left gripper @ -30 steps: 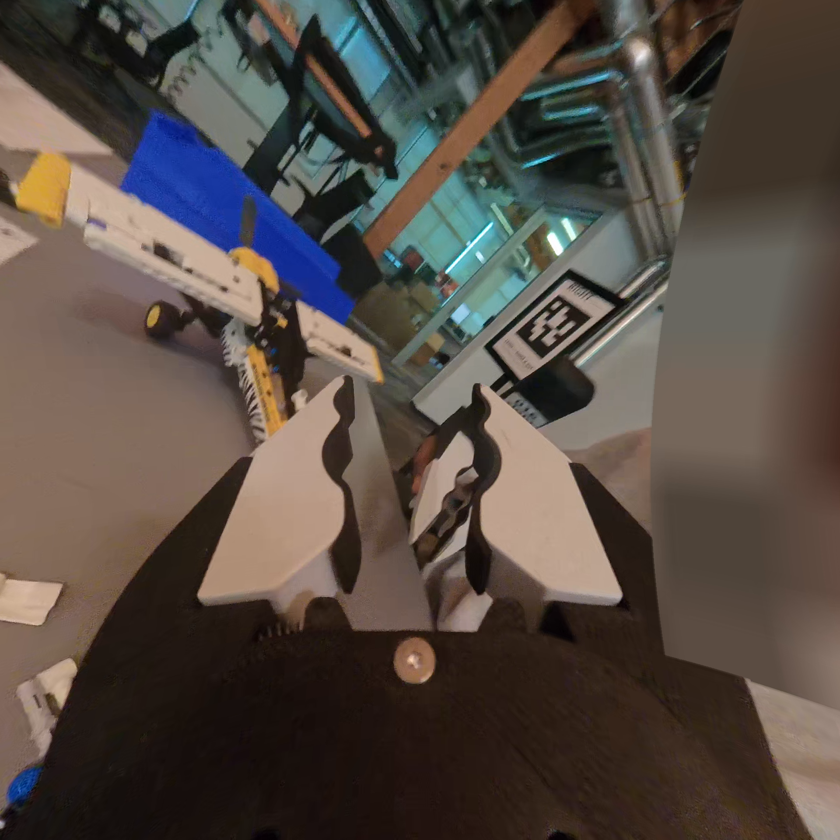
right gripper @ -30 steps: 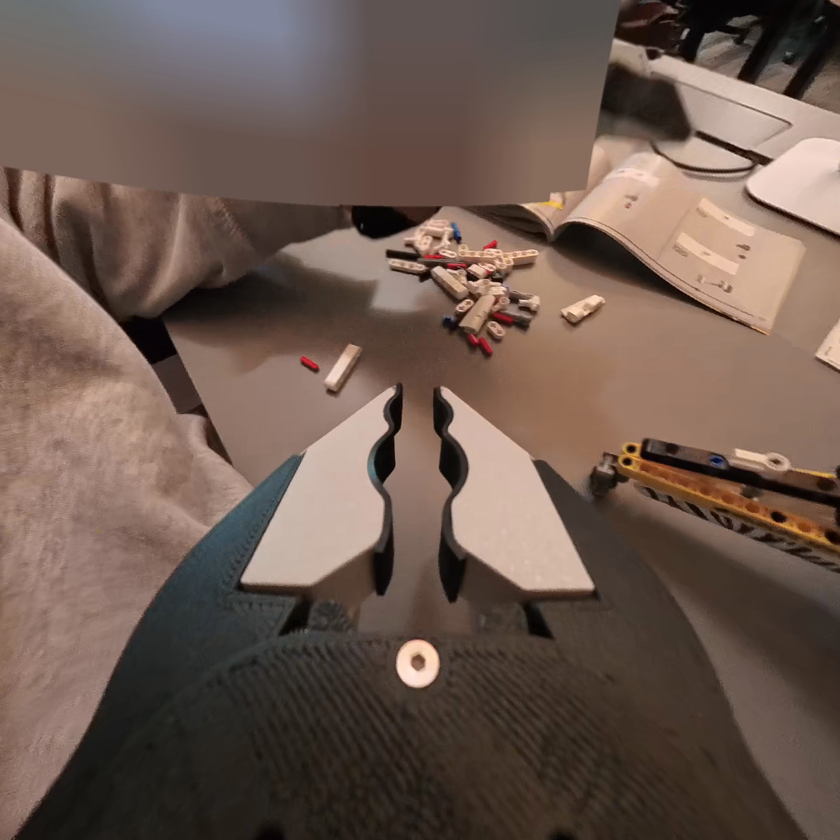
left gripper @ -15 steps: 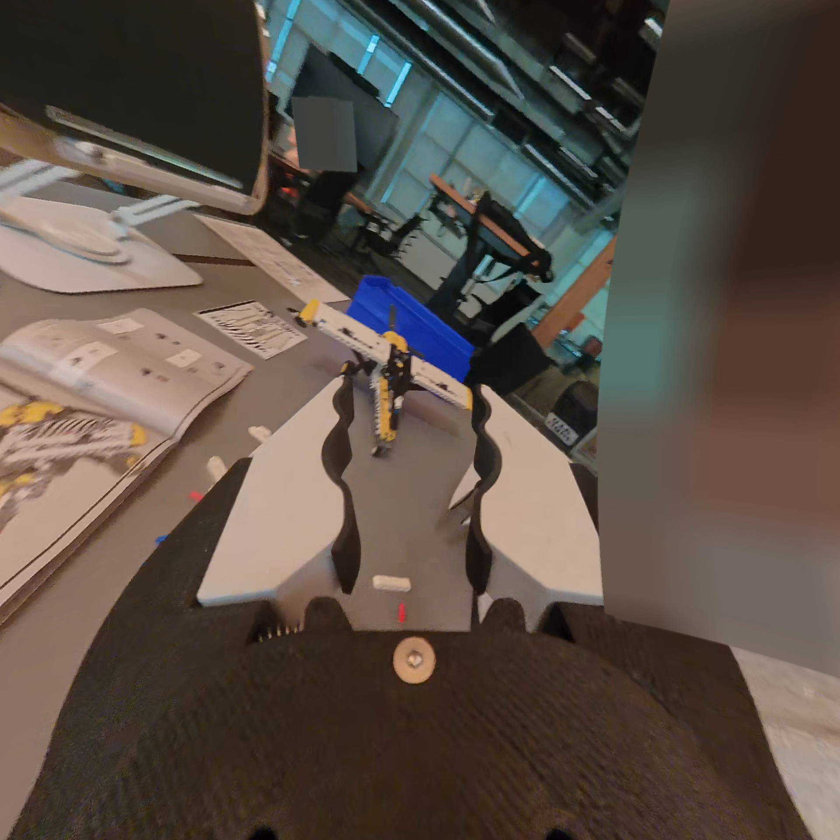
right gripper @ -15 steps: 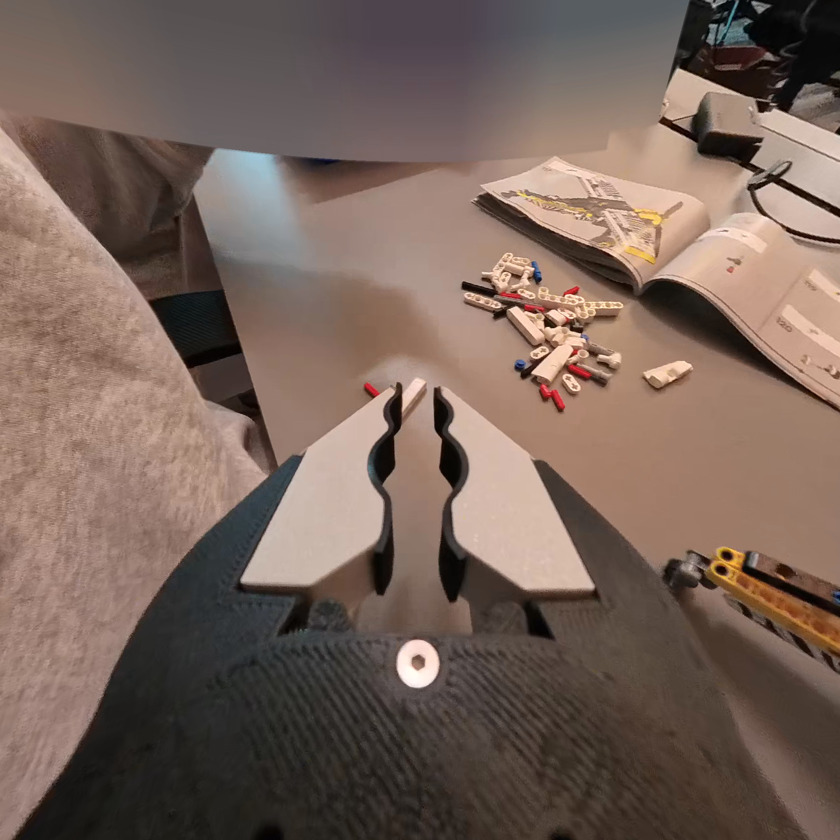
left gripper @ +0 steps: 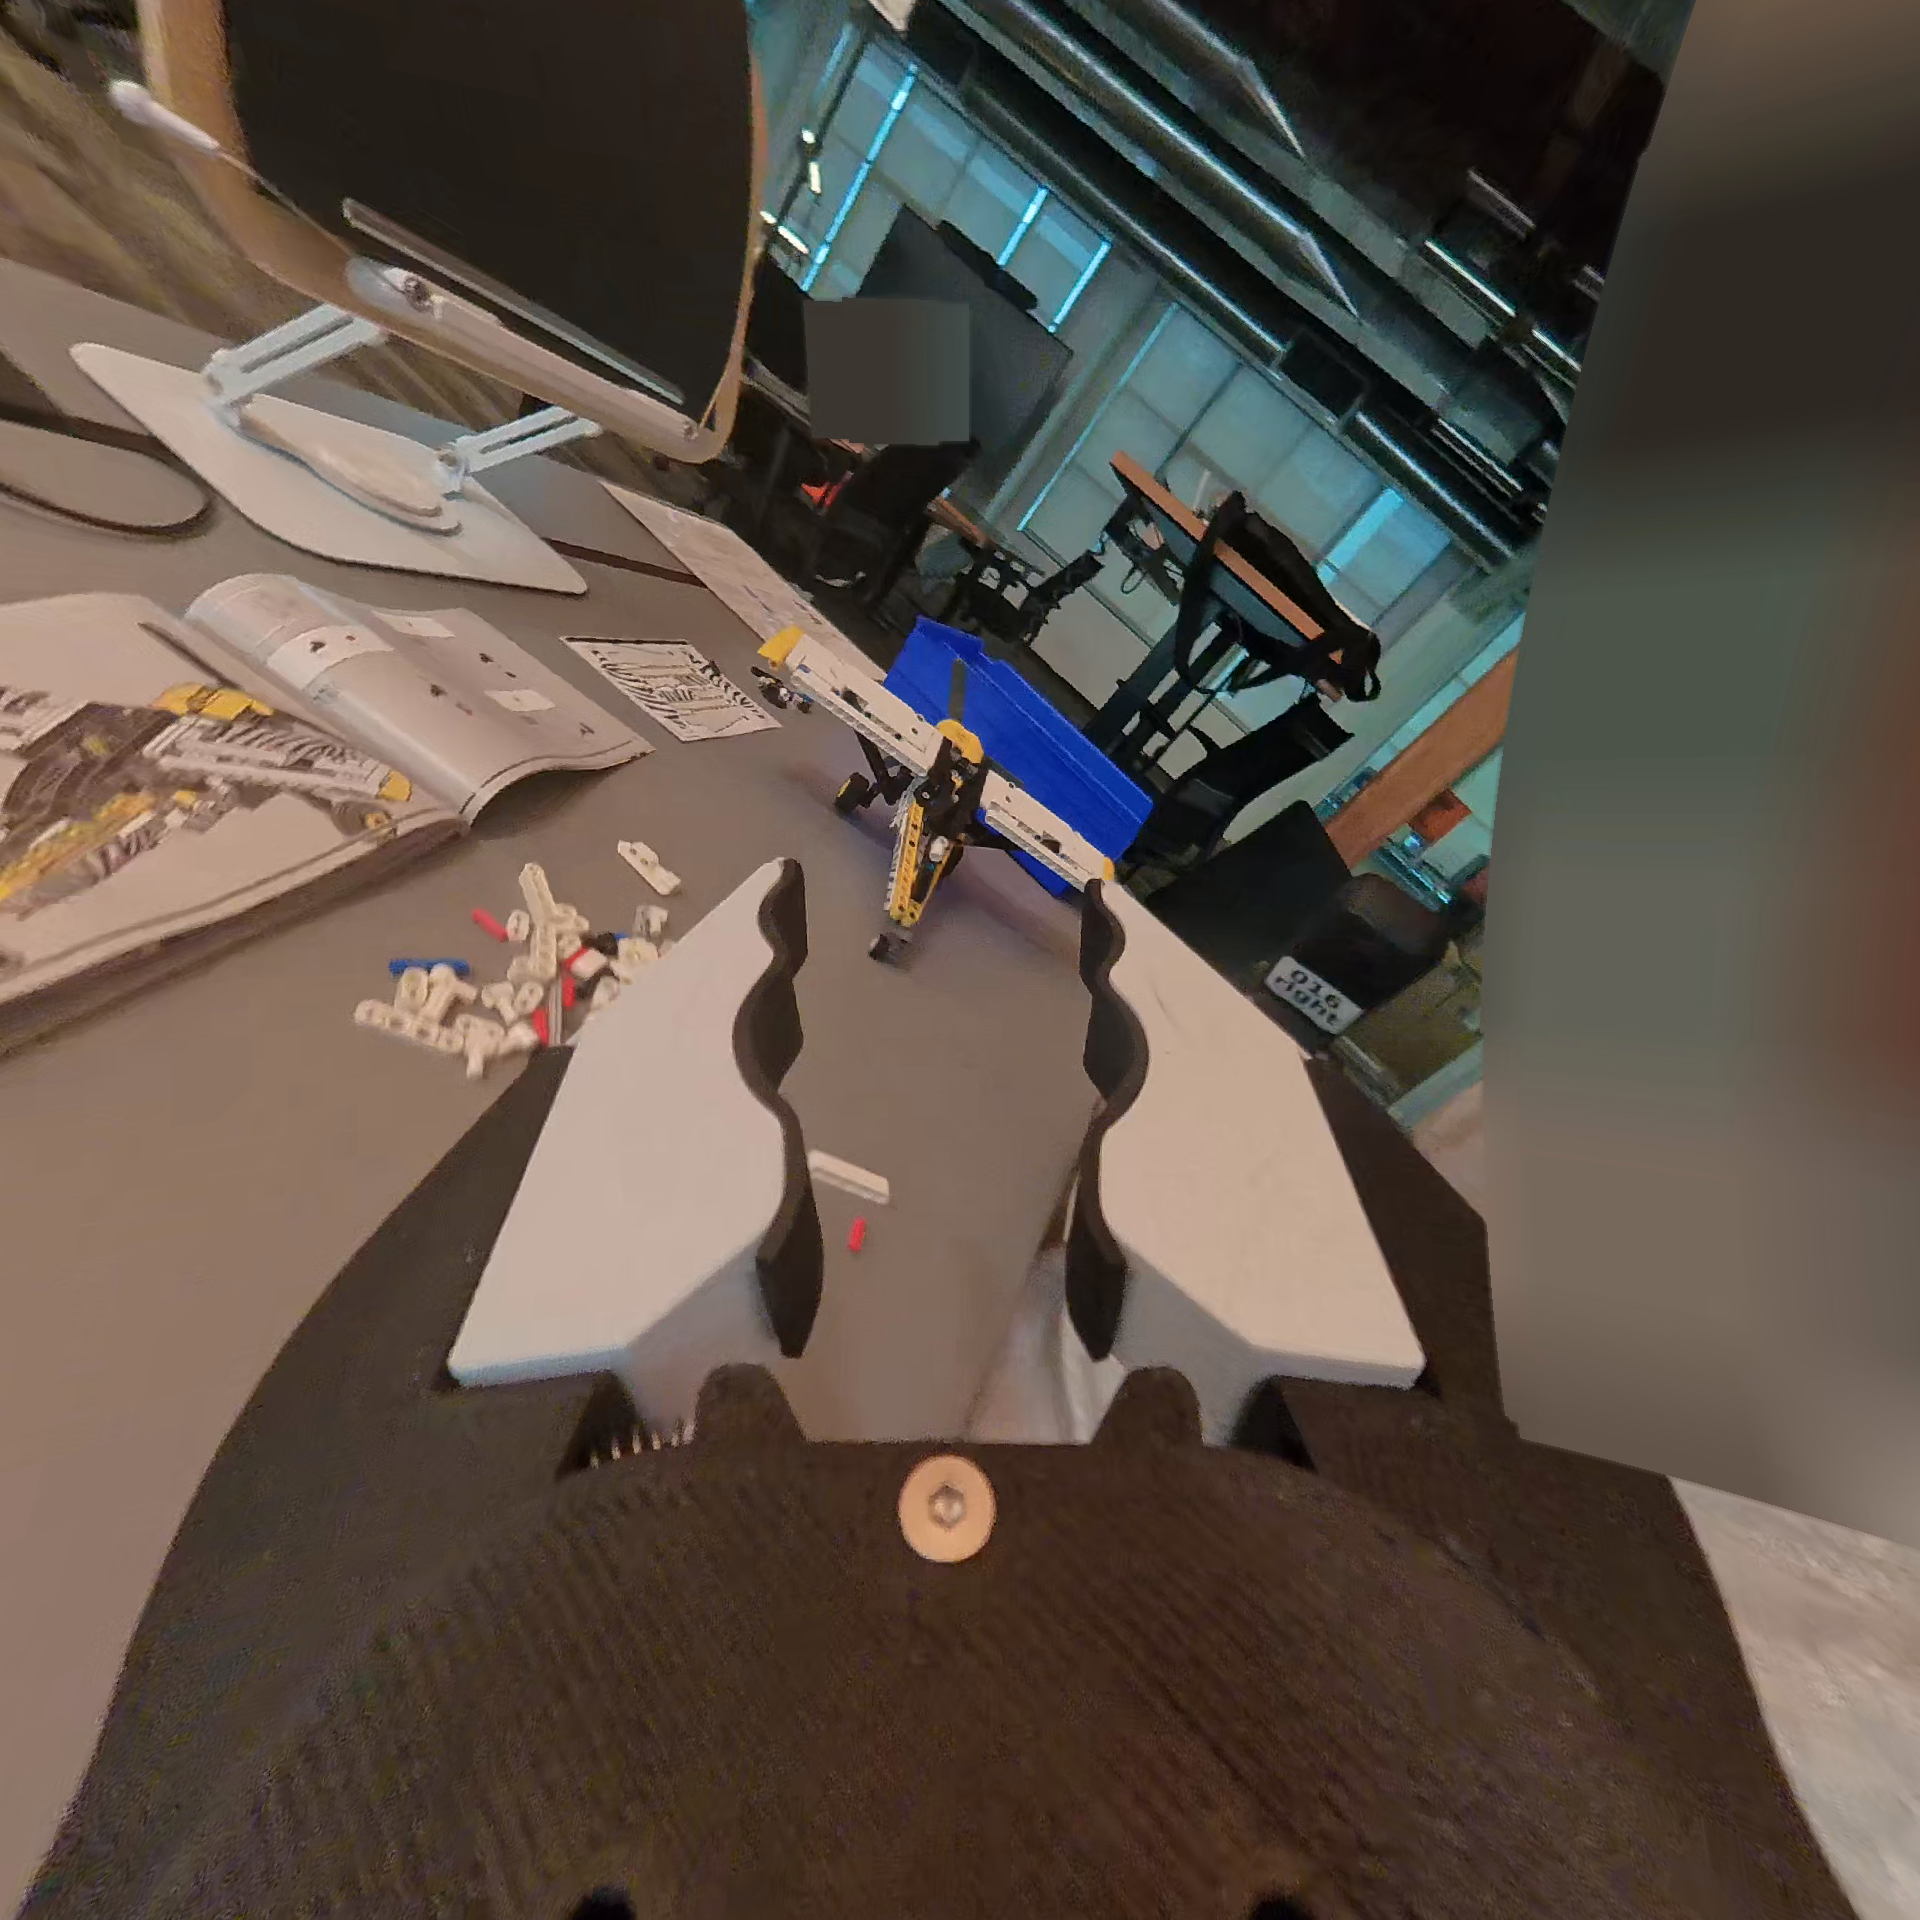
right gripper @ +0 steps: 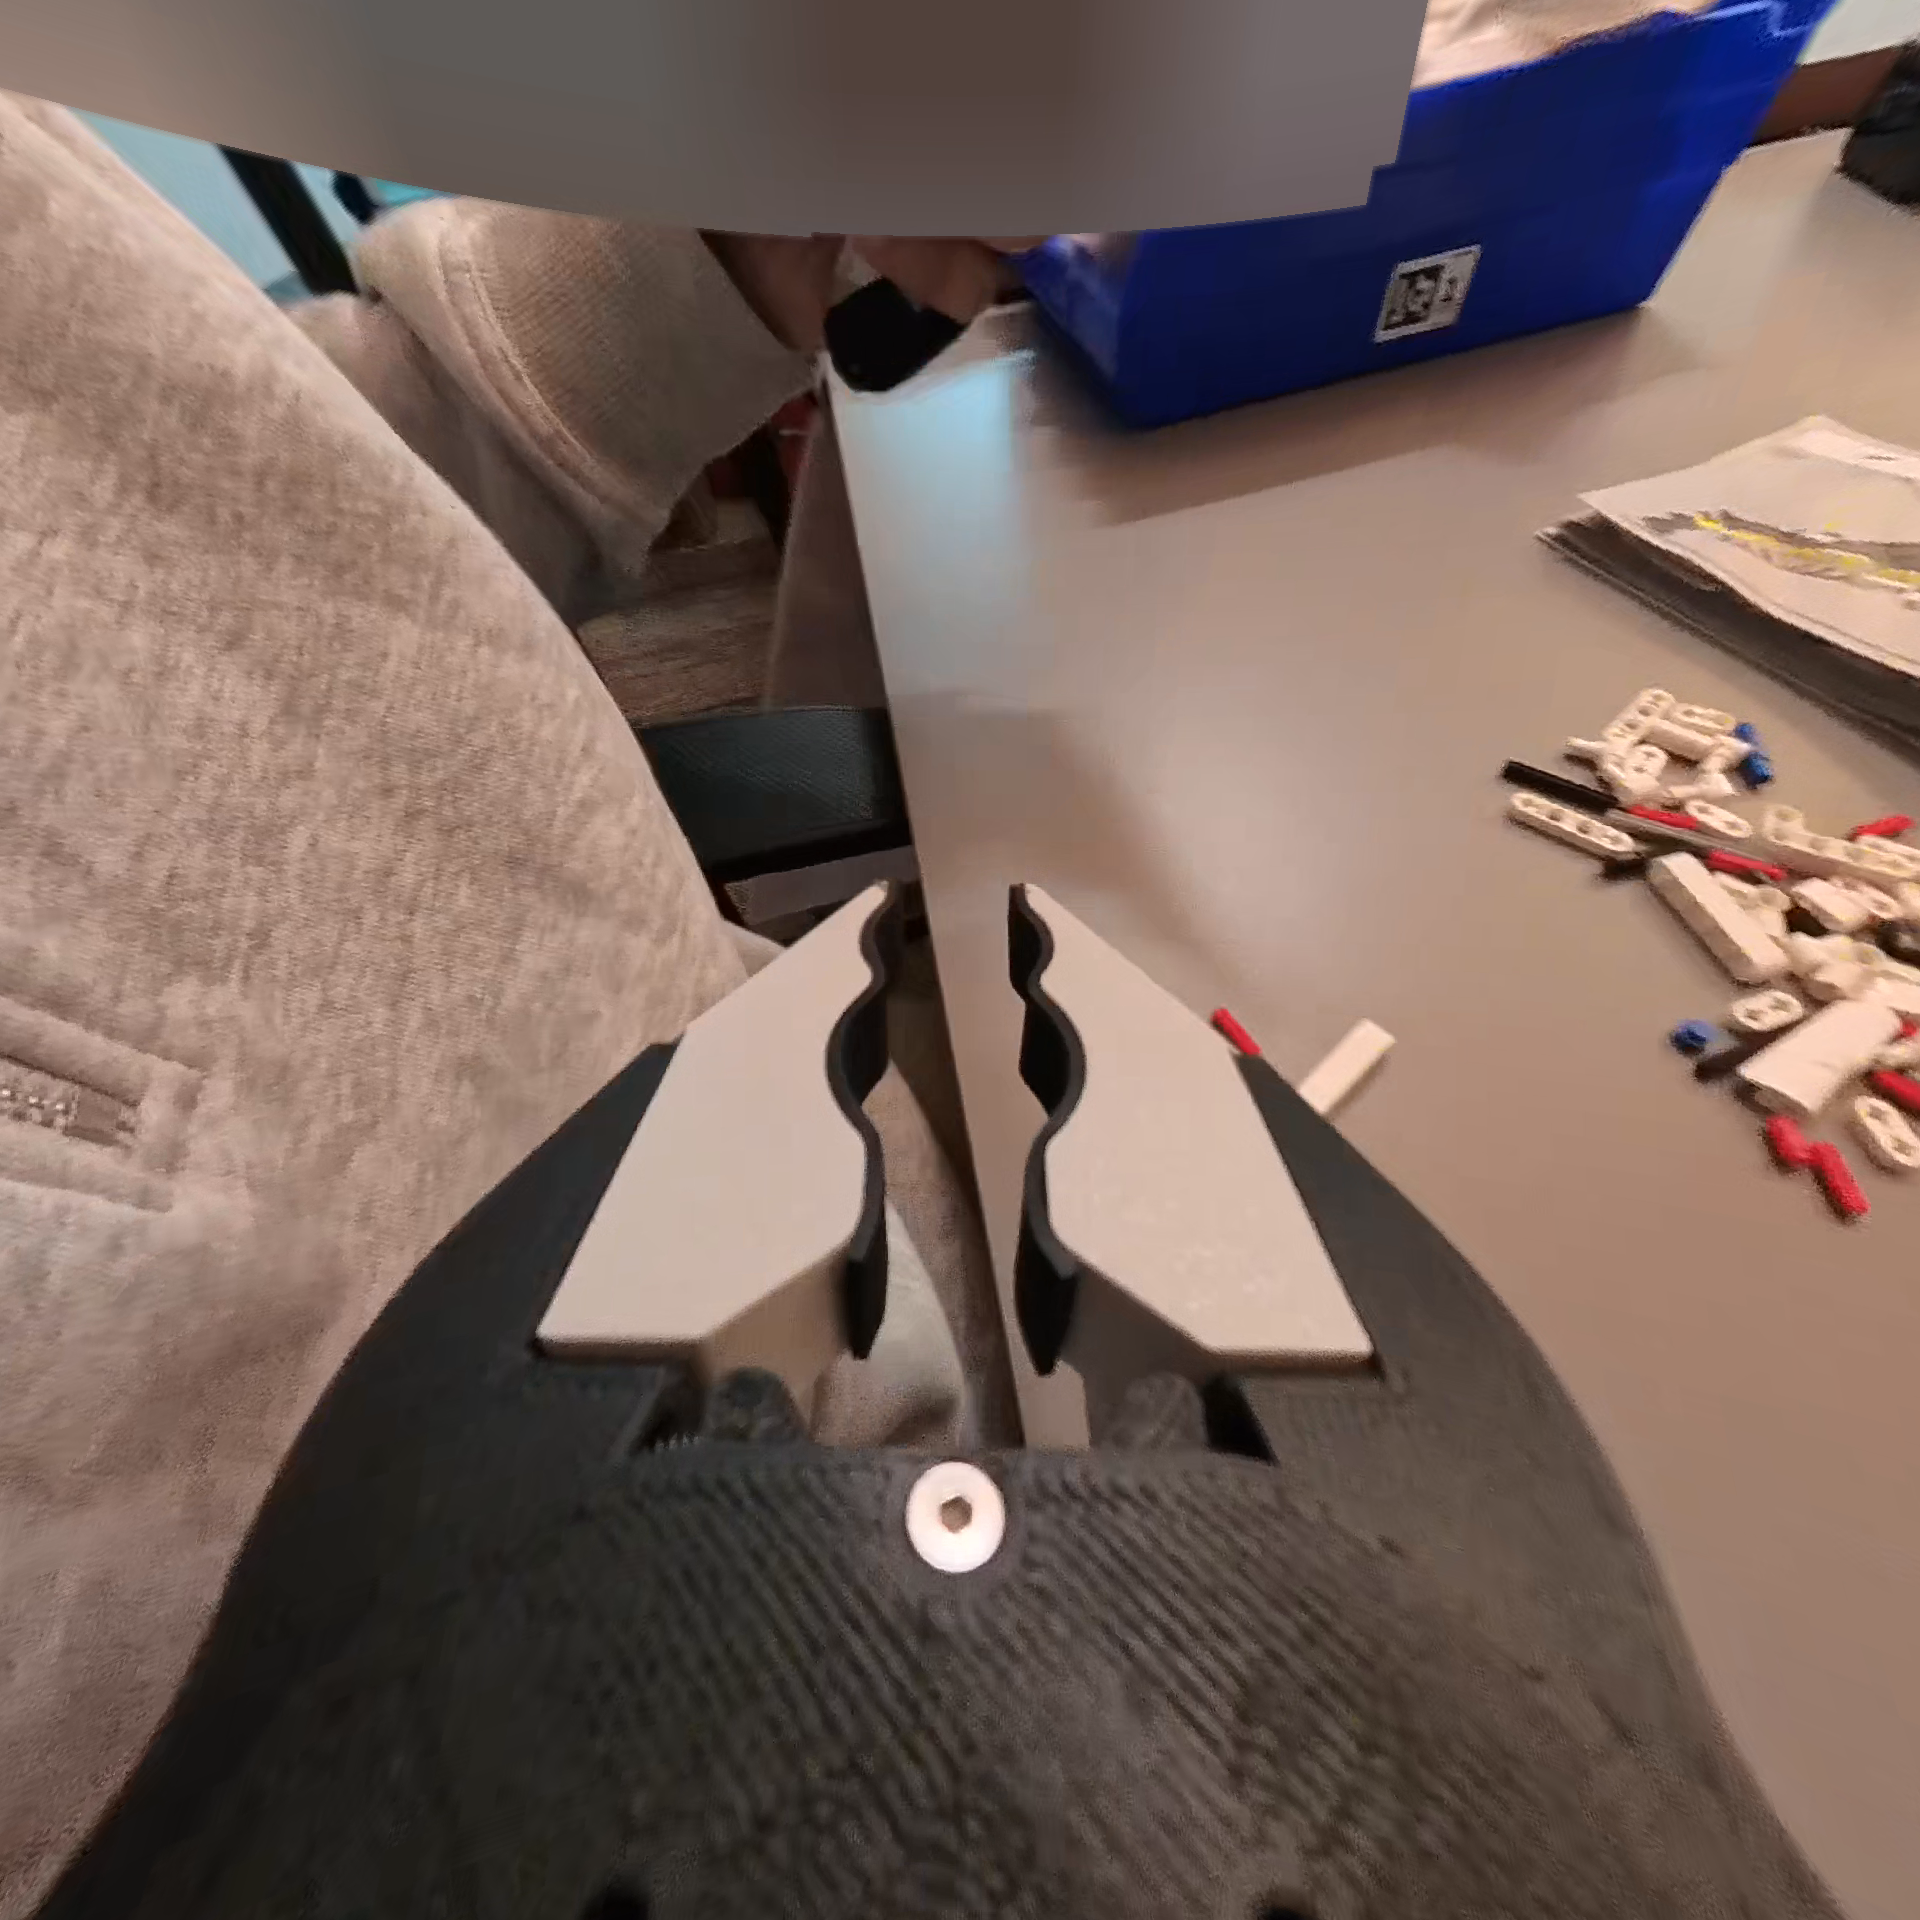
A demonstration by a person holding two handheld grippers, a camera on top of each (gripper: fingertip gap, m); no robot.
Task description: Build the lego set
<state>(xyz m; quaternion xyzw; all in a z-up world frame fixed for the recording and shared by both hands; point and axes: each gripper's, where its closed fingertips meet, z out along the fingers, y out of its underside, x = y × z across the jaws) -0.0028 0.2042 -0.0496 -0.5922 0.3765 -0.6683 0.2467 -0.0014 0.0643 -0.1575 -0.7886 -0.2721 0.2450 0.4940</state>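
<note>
a: left wrist view first. the left tool (left gripper: 940,904) hangs above the bench (left gripper: 208,1195) with its jaws spread wide and nothing between them. a small white lego beam (left gripper: 850,1177) and a red pin (left gripper: 856,1233) lie on the bench just below the gap. the half-built lego plane (left gripper: 935,774) stands farther off, in front of the blue bin (left gripper: 1023,727), with the loose parts pile (left gripper: 509,987) and the open instruction booklet (left gripper: 260,727) off to the left.

b: and the right wrist view?

a: the right tool (right gripper: 951,899) has a narrow gap between its jaws and grips nothing. it sits over the near bench edge, half above the person's sleeve (right gripper: 260,727). the beam and pin lie just beside its right finger, the pile farther right.

b: what could go wrong?

a: the pin is tiny and round. a wide tool closing slightly off-centre would likely flick it away, perhaps over the close edge. the beam lies flat, so the tips may skid across it instead of catching its sides.
</note>
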